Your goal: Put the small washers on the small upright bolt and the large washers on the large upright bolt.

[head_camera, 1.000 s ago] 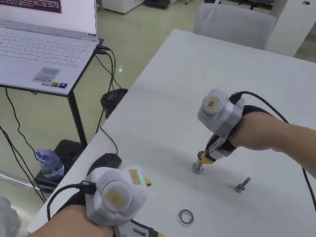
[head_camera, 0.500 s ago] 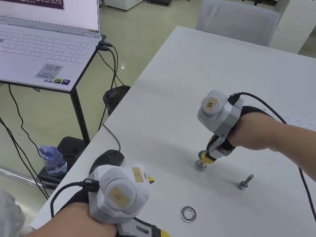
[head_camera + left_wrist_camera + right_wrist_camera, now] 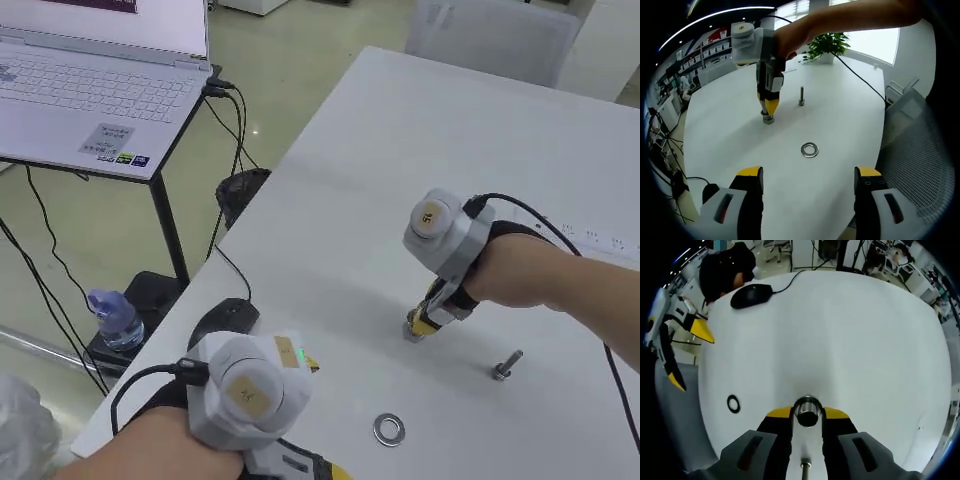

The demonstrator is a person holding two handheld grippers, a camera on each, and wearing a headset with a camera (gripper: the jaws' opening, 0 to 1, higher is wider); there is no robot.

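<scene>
The left gripper (image 3: 807, 174) hung with its jaws wide open and nothing between them. In the left gripper view a loose large washer (image 3: 809, 149) lay flat on the white worktop (image 3: 840, 115), just ahead of the gap between those jaws and roughly on their centre line, touching neither. Further ahead of them, a little to the left in that view, stood the large upright bolt (image 3: 768, 119). The small upright bolt (image 3: 801, 96) stood beyond it and slightly to the right, apart from it.

The right gripper (image 3: 807, 413) pointed down at the large bolt. In the right gripper view the bolt's round metal top sat squarely between the two yellow-tipped jaws, which stood close against it on either side. Whether they pinched it, or a washer on it, could not be told. The loose washer lay well to the left of these jaws in that view, on bare worktop. A black computer mouse (image 3: 751, 295) with its cable rested far ahead of them, near the worktop's edge.
</scene>
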